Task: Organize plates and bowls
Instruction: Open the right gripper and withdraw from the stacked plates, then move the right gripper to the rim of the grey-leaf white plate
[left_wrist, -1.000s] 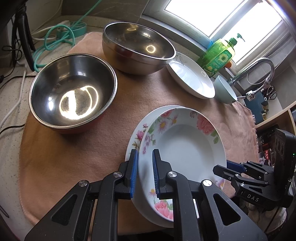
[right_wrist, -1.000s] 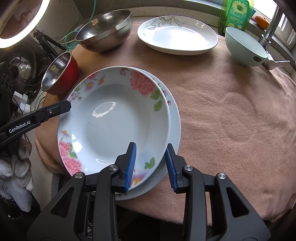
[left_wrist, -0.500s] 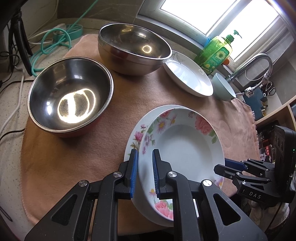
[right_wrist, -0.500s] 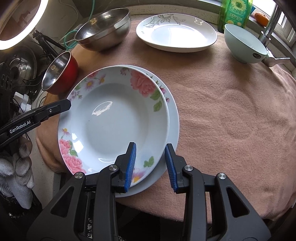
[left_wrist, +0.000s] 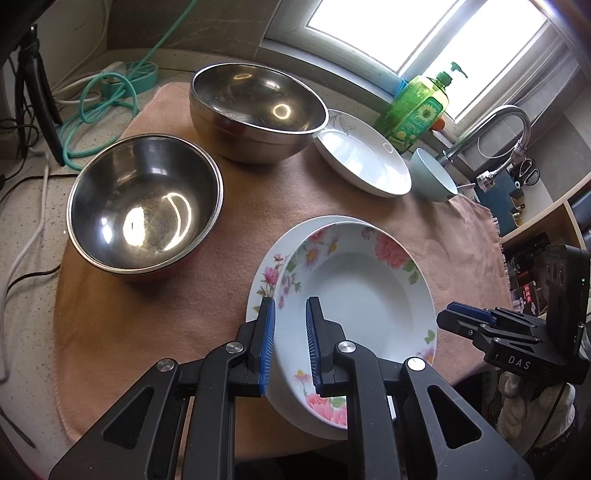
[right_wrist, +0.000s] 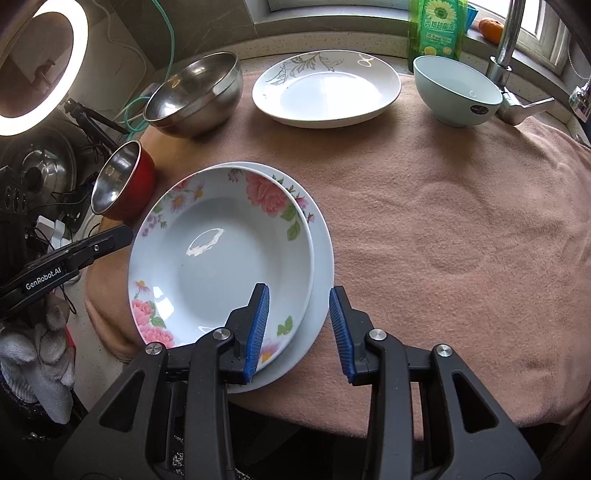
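Clamped tight, my left gripper (left_wrist: 290, 343) pinches the near rim of the upper floral plate (left_wrist: 354, 295), which sits tilted over the lower floral plate (left_wrist: 267, 269) on the pink cloth (right_wrist: 443, 221). My right gripper (right_wrist: 299, 328) stands parted, straddling both plates' rims at the opposite side, pads not pressing.

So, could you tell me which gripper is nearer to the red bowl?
Left. The left gripper grips the floral plates' rim on the side facing the red bowl; the right gripper straddles the rim on the far side.
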